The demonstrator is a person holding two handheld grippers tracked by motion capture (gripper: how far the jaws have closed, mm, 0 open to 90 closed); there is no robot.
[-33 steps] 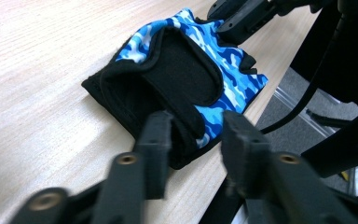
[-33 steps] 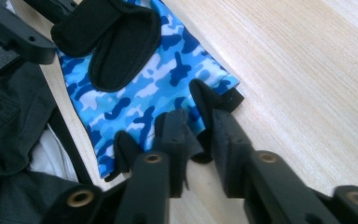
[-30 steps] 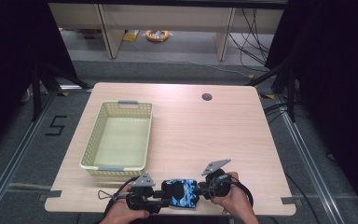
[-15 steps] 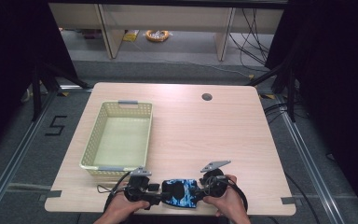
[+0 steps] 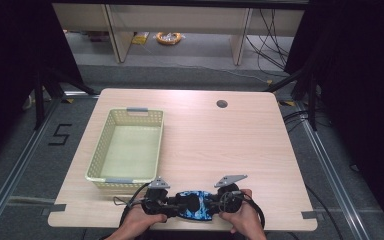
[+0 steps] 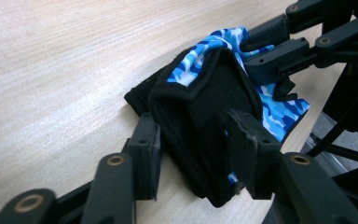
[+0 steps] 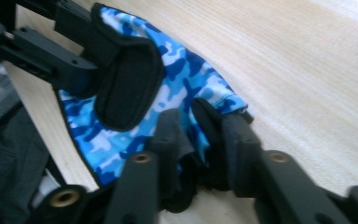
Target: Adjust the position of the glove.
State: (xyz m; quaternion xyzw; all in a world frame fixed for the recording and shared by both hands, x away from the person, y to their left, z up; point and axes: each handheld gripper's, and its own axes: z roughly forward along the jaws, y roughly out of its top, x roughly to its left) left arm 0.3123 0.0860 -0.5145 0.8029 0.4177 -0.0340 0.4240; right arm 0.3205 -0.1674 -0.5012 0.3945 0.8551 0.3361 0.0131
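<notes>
Resting on pale wooden table point(image 5: 240, 145)

1. In the high view the table point(image 5: 240, 145) is evenly lit from above; the surroundings at 3 and 9 o'clock fall to near black.
2. A brighter strip of floor lies at 12 o'clock.
3. The basket point(image 5: 126, 150) casts hardly any shadow.
4. The high view is soft and low in detail; straight lines bow slightly toward the edges.
5. In the left gripper view the glove point(image 6: 205, 135) is sharp, while its black parts lose detail.
6. In the right gripper view the nearest jaws at 6 o'clock are blurred, and the wood washes out at 1 o'clock.
</notes>
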